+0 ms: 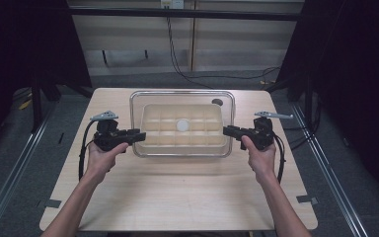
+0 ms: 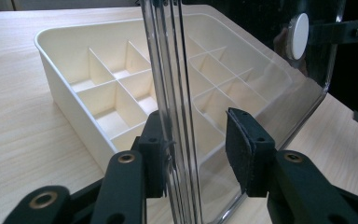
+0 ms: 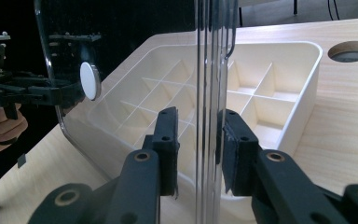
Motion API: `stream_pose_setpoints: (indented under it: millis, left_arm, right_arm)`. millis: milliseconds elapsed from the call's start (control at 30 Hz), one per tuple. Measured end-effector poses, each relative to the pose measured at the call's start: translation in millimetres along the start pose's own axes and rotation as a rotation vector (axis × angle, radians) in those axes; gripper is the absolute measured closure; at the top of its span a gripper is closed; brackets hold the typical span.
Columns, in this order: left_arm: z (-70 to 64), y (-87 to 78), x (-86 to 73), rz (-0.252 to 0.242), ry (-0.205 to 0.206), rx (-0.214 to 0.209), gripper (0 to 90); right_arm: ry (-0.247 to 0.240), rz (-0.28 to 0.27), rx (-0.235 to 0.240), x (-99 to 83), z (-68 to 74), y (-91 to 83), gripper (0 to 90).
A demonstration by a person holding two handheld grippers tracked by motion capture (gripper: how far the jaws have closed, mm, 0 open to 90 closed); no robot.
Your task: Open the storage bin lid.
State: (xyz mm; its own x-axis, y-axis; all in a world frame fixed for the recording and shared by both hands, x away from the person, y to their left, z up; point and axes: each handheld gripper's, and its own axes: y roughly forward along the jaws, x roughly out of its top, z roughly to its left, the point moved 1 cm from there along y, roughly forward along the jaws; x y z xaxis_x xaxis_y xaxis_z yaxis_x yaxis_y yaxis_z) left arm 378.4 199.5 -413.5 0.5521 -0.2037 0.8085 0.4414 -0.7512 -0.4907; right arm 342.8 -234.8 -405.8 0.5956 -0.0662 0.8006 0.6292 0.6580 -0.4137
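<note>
No readable brand, label or writing on anything in the frames. Clear plastic lid (image 1: 182,96): rectangular, rounded corners, ribbed rim, white round knob (image 1: 182,125) at its centre. In the high view it sits over the cream compartment tray (image 1: 150,143), overhanging it on all sides, mid-table toward the far edge. The tray is one-piece plastic, a grid of small cells with thin dividers. Left gripper (image 1: 139,137) is at the lid's left edge; in its own view the rim runs edge-on between the jaws, touching the left pad (image 2: 156,158), with a clear gap to the right pad, so spread and not clamped. Right gripper (image 1: 227,131) is at the lid's right edge; in its view the rim stands between both pads (image 3: 168,149), gaps narrow, can't tell if it's actually gripping. Wooden table (image 1: 177,197) has a round cable hole (image 1: 217,102) just behind the tray's far right corner, under the lid.
</note>
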Motion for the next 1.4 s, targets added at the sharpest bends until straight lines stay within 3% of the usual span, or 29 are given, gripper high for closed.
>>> stream_pose_setpoints:
  millis: [567, 933, 1100, 1400]
  left_arm:
    - [-9.6, -18.7, -13.1, 0.014, 0.004, 0.002, 61.1]
    - [-14.9, -19.0, -22.5, 0.02, -0.008, -0.009, 61.0]
    - [-21.7, -19.6, -26.3, 0.033, 0.017, -0.011, 61.0]
    - [-25.8, -23.5, -35.4, 0.053, 0.004, -0.021, 61.1]
  right_arm:
    - [-0.012, 0.012, 0.03, -13.4, 15.0, -6.8, 71.3]
    - [-0.005, 0.017, 0.028, -21.8, 19.4, -12.1, 71.4]
    - [-0.016, 0.006, 0.017, -25.9, 22.6, -20.6, 71.3]
    - [0.002, 0.016, 0.021, -39.0, 25.8, -24.9, 71.4]
